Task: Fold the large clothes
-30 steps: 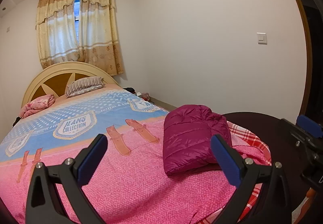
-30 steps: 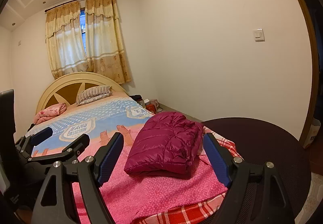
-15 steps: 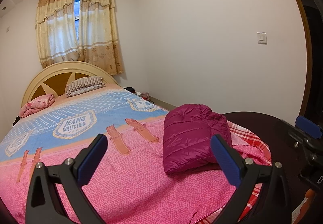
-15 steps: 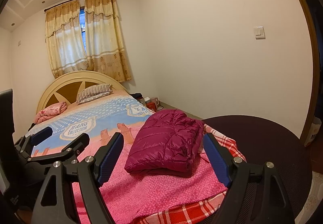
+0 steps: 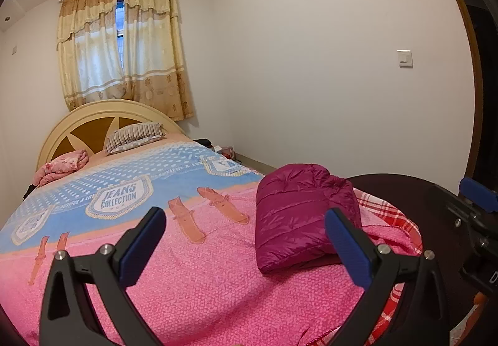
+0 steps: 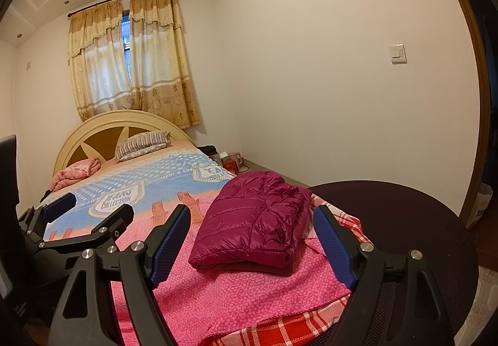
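Observation:
A magenta quilted down jacket point(image 5: 298, 215) point(image 6: 255, 221) lies folded into a compact bundle on the pink blanket point(image 5: 202, 283) point(image 6: 242, 293) at the foot of the bed. My left gripper point(image 5: 246, 246) hangs above the blanket, jaws wide open and empty, its right pad just in front of the jacket's near corner. My right gripper point(image 6: 252, 246) is also open and empty, held short of the jacket, which shows between its blue pads. The left gripper point(image 6: 90, 212) appears at the left of the right wrist view.
A blue "Jeans Collection" bedspread point(image 5: 109, 190) covers the bed's far half, with a striped pillow point(image 5: 133, 137) and a pink bundle point(image 5: 59, 168) at the headboard. A red plaid cloth point(image 6: 280, 330) hangs at the bed's foot. A dark round surface point(image 6: 404, 221) stands right, near the wall.

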`<control>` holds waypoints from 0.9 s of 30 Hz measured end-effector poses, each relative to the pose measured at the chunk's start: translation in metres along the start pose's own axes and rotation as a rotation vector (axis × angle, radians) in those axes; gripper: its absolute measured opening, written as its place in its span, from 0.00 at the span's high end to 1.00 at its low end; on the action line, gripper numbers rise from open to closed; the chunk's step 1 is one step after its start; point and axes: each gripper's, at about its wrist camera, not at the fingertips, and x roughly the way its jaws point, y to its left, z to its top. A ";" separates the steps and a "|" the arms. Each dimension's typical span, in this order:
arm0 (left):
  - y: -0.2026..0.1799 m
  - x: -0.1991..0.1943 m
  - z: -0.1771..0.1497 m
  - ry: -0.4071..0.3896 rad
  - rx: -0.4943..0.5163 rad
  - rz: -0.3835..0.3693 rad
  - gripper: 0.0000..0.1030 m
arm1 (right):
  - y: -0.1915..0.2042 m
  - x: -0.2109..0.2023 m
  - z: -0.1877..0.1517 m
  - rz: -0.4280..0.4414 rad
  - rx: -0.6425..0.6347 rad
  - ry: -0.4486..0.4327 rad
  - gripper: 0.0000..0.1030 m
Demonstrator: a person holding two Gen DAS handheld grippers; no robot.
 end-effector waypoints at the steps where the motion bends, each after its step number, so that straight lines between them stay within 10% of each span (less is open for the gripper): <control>1: 0.000 0.001 0.000 0.005 -0.003 -0.002 0.00 | 0.000 0.000 0.000 0.001 -0.002 0.000 0.21; 27: 0.003 0.014 -0.002 0.031 -0.012 -0.009 0.00 | 0.007 0.002 -0.006 -0.015 -0.013 0.020 0.21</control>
